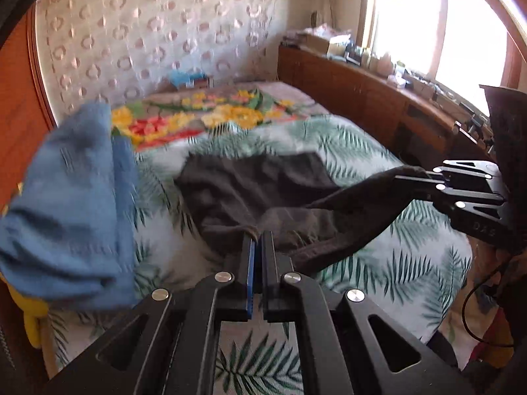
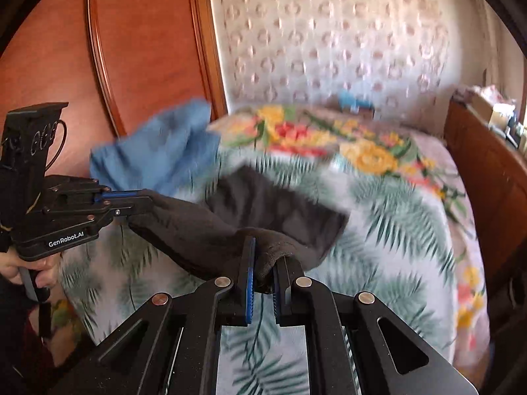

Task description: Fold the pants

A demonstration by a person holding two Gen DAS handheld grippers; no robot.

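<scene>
The dark grey pants [image 1: 263, 191] lie on the palm-leaf bedspread, their near edge lifted off it between both grippers. My left gripper [image 1: 258, 237] is shut on one corner of the near edge. My right gripper [image 1: 420, 177], at the right of the left wrist view, is shut on the other corner. In the right wrist view the pants [image 2: 263, 207] stretch from my right gripper [image 2: 263, 253] over to my left gripper [image 2: 145, 204] at the left. The far part of the pants rests flat on the bed.
A pile of blue cloth [image 1: 72, 204] lies at the bed's left side, next to a red-brown wooden panel [image 2: 141, 49]. A floral blanket [image 1: 204, 115] covers the far bed. A wooden cabinet [image 1: 362, 95] with clutter runs along the right under a bright window.
</scene>
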